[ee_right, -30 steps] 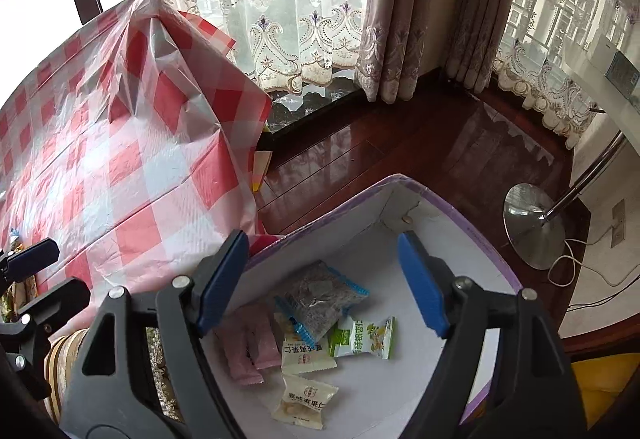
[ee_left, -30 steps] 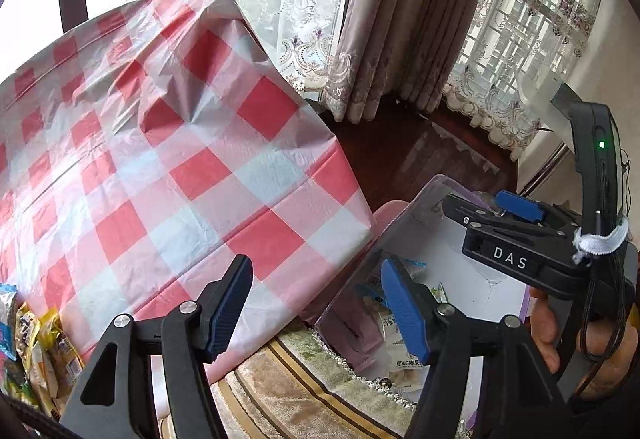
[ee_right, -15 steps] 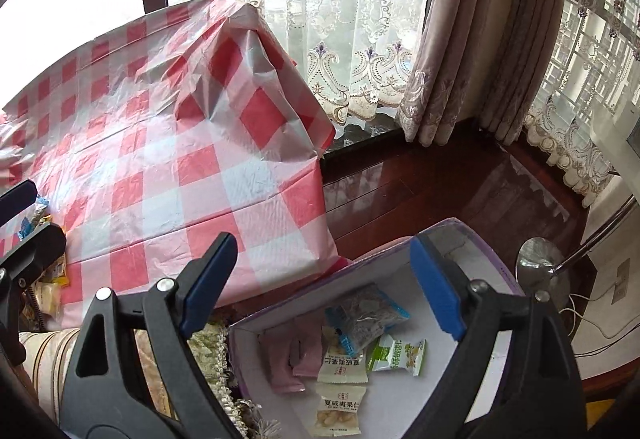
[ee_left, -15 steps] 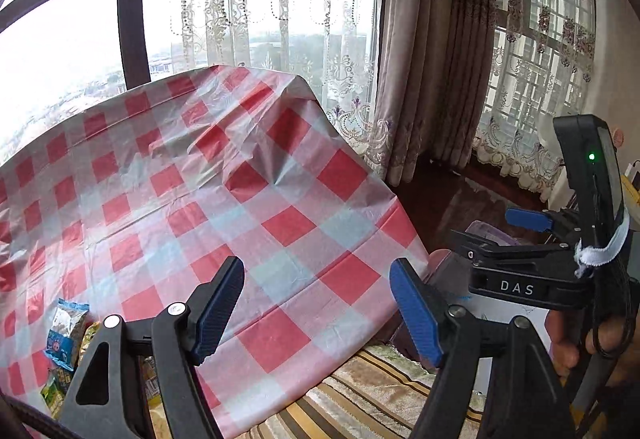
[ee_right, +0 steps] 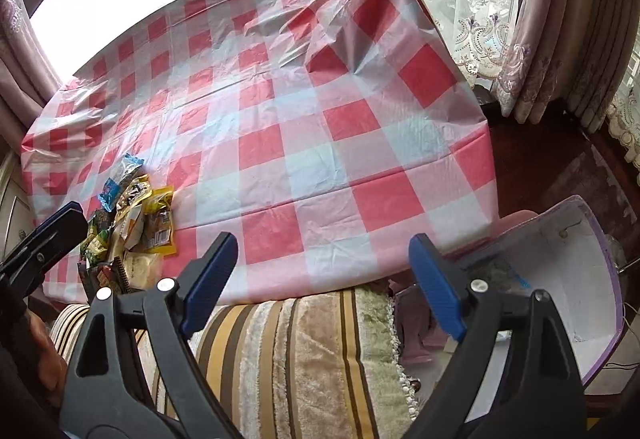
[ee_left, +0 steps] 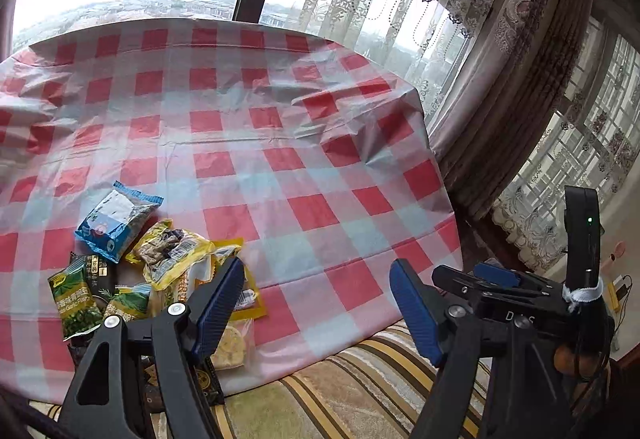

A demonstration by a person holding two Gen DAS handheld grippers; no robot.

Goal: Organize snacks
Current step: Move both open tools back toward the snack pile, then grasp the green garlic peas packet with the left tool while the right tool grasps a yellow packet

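A pile of snack packets [ee_left: 160, 263] lies on the near left of the table [ee_left: 320, 159] with its red and white checked cloth. It holds a blue packet [ee_left: 116, 219], a yellow one [ee_left: 172, 251] and green ones [ee_left: 74, 299]. My left gripper [ee_left: 320, 299] is open and empty, its left finger just over the pile's near edge. My right gripper [ee_right: 324, 271] is open and empty above the table's front edge. The pile [ee_right: 132, 223] is to its far left. A white box with a purple rim [ee_right: 572, 279] stands low at the right, its contents mostly hidden.
A striped cushion [ee_right: 300, 351] runs below the table's front edge. Dark wooden floor [ee_right: 552, 159] and curtains [ee_right: 560, 39] lie to the right, with windows behind the table. The other gripper shows at each view's edge: the right one [ee_left: 496, 279], the left one [ee_right: 52, 235].
Both views have swung left, from the box to the table. The snack pile has come into full view. Both pairs of jaws stand a little wider than a second ago.
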